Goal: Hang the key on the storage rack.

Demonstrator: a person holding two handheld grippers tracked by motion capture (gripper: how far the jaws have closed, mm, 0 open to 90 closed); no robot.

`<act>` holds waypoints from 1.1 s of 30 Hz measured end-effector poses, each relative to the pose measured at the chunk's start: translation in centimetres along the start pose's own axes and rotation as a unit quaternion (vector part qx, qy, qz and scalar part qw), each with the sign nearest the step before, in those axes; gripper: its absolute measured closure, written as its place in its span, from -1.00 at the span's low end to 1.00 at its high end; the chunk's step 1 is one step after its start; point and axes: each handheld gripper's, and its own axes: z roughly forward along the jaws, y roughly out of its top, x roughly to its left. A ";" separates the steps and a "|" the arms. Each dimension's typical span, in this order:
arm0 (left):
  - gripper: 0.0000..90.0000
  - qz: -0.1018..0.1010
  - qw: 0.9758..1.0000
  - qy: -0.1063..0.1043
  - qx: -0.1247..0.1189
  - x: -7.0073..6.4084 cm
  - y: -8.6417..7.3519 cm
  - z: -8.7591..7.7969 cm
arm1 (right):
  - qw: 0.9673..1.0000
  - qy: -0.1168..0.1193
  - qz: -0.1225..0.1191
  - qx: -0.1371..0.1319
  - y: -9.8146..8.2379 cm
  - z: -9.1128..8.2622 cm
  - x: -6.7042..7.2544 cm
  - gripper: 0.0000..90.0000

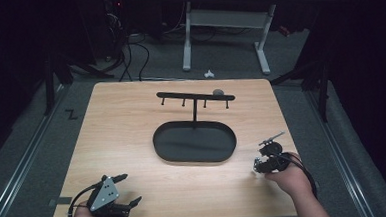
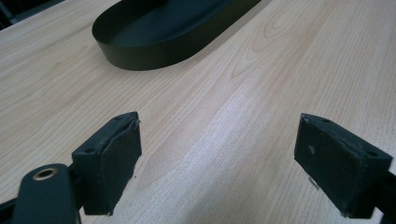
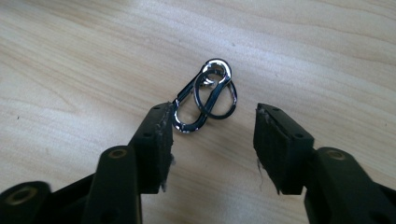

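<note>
At a wooden counter (image 1: 132,136), we see a person work with a hand-held gripper in each hand. The left hand-held gripper (image 1: 125,190) rests near the counter's front left corner, a grey three-cornered plate (image 1: 104,192) on top, its jaws spread wide apart and grasping nothing. In the left gripper view those jaws frame bare wood, with the black oval tray (image 2: 163,32) lying well ahead of them.

The right hand-held gripper (image 3: 212,135) sits near the counter's right edge, held by the person's right hand (image 1: 290,176). In the right gripper view its jaws are parted and point down at a pair of linked metal rings (image 3: 205,95), a shiny clip-shaped loop and a darker oval ring joined to a small round ring at the far end. The rings lie flat on the wood between and just ahead of the jaw tips; the near end of the clip-shaped loop lies right at the tip of the jaw on that view's left, though we cannot tell whether it touches. The jaws do not grip the rings.

In the high view the tray (image 1: 194,141) lies at the counter's centre. Behind it stands a black rack (image 1: 195,97), a thin post carrying a crossbar with short pegs hanging from it. A small grey round object (image 1: 218,92) sits by the bar's right end; we cannot tell what it is. Beyond the counter, a white table frame (image 1: 224,31) stands on the grey floor (image 1: 28,147) amid cables (image 1: 133,56).
</note>
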 end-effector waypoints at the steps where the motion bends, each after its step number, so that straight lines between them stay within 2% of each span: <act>1: -0.66 0.000 1.000 0.001 -0.001 0.0 0.0 0.0 | 1.000 -0.001 -0.002 0.005 0.2 0.0 0.0 0.12; 9: -0.66 0.000 1.000 0.001 -0.001 0.0 0.0 0.0 | 1.000 -0.004 -0.008 0.022 0.8 0.8 0.0 0.17; 12: -0.66 0.000 1.000 0.000 -0.001 0.0 0.0 0.0 | 1.000 0.009 0.002 0.016 0.7 1.0 -0.3 0.24; 18: -0.66 0.000 1.000 0.000 -0.001 0.0 0.0 0.0 | 1.000 0.019 0.005 0.011 0.5 1.1 -0.6 0.45; 33: -0.66 0.002 1.000 -0.002 0.002 -0.1 0.0 0.1 | 1.000 0.023 0.000 0.004 0.2 0.4 -0.9 0.79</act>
